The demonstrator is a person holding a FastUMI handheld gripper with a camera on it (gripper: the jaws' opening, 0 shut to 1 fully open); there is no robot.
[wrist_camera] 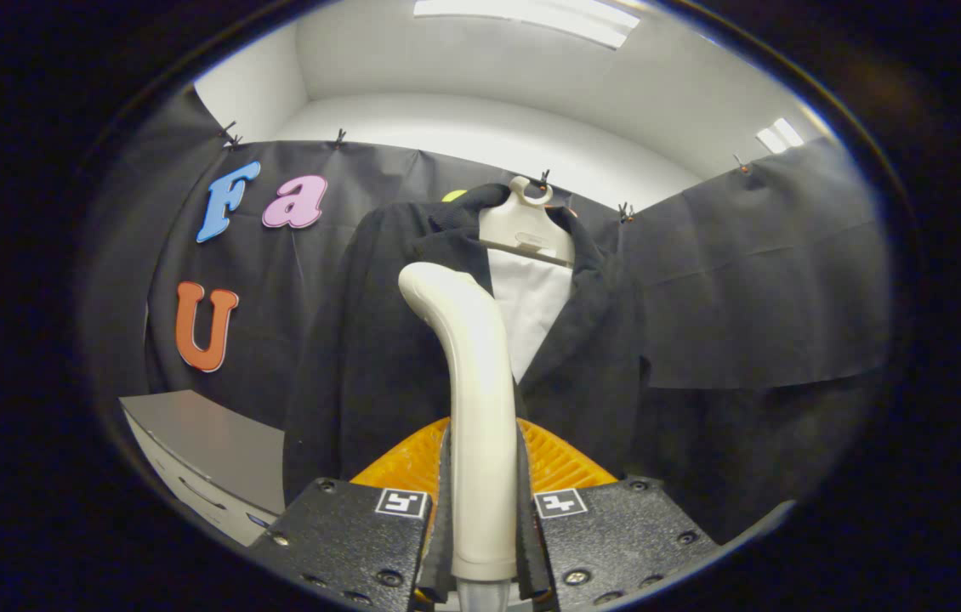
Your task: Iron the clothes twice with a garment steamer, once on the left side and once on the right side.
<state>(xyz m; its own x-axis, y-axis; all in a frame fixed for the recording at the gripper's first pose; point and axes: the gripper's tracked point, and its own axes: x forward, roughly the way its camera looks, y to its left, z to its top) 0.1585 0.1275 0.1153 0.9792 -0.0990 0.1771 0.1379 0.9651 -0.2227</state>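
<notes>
Item 1, nearest: gripper [482,510], jaws clamping on the handle of the garment steamer [472,382], one jaw pressing on each side. The handle is standing upright between the jaws and curving forward at its top, so the head is facing the garment, presumably ready for a pass.

Item 2, left: grey cabinet [208,459], sitting low beside the jaws against the booth wall; not involved.

Item 3, centre: dark jacket [361,340], hanging just beyond the jaws on a pale hanger [527,229], which is hooking over the top edge of the wall. Hanging is keeping the cloth vertical and open to the steam. A white inner panel [536,306] is showing between the lapels.

Item 4, centre-low: an orange ribbed part [561,463] is showing behind the jaws; its identity is unclear.

Steamer head is sitting level with the jacket's left chest area; contact cannot be confirmed.
</notes>
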